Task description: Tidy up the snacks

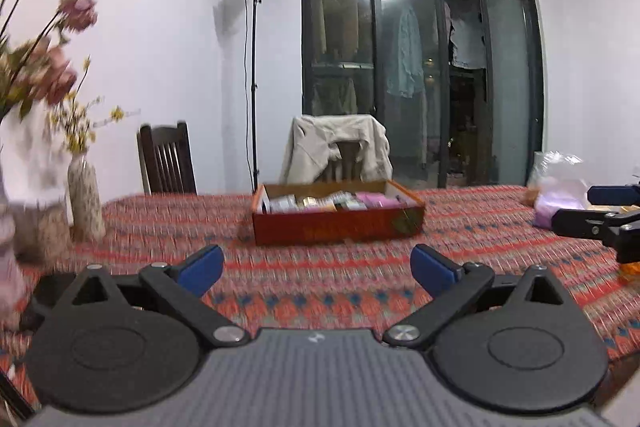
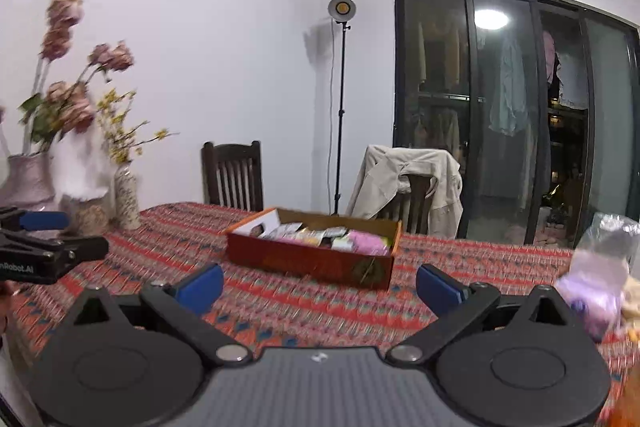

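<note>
Left gripper (image 1: pixel 317 267): jaws spread as wide as they go; nothing between the blue pads, only patterned cloth beneath; black hinged arms on round black discs, a ribbed grey body behind.
Right gripper (image 2: pixel 319 285): jaws likewise fully apart; empty, touching nothing; same black arms and blue rectangular pads.
Each in the other's view: the right gripper shows at the right edge of the left wrist view; the left gripper shows at the left edge of the right wrist view, with white lettering on its black arm.
Box (image 1: pixel 338 227): shallow, rectangular, reddish-brown cardboard with a paler inside; open at the top; it rests on the table ahead of both grippers, well apart from them.
Snacks (image 1: pixel 320 203): small flat packets packed inside the box, side by side; pink, white and tan wrappers; print too blurred to read.
Plastic bag (image 2: pixel 592 291): clear, crinkled, with pale purple contents; on the table near the right gripper's right finger.
Tablecloth (image 1: pixel 320 299): woven look, red-orange bands with blue and grey geometric motifs; covers the whole table.
Vases (image 2: pixel 127 203): a slim speckled one with yellow sprigs; a wider pale one beside it with pink blooms; both at the table's left end.
Chairs (image 2: pixel 234 175): dark slatted wood behind the table; a second one draped with a beige jacket.
</note>
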A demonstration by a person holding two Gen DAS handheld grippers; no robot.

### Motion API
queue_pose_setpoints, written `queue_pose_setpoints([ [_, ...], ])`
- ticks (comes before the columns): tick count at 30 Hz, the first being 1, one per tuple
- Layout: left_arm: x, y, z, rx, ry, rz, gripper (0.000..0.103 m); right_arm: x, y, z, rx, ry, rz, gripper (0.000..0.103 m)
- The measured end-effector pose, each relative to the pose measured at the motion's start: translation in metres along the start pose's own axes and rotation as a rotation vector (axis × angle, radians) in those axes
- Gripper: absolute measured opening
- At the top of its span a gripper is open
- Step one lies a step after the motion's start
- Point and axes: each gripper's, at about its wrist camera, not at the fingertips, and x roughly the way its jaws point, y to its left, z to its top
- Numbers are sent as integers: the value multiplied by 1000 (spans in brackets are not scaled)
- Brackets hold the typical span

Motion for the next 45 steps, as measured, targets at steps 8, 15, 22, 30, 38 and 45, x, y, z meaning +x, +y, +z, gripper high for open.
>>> queue_pose_setpoints([
  [8, -66, 6, -57, -12, 5, 15, 103, -63, 45, -72, 94, 21, -20, 103],
  [15, -61, 15, -90, -39, 90, 22, 103, -84, 77, -110, 103, 40, -41, 103],
  [22, -56, 16, -103, -46, 120, 25, 103, -53, 85, -129, 110, 101, -56, 103],
  [30, -59, 12, -101, -33, 110, 32, 103, -44, 85, -134, 129, 120, -52, 103],
  [38, -60, 14, -97, -32, 101, 30, 103, -47, 81, -132, 140, 111, -50, 103],
  [45, -61, 15, -97, -32, 99, 29, 103, -45, 84, -130, 133, 111, -38, 103],
])
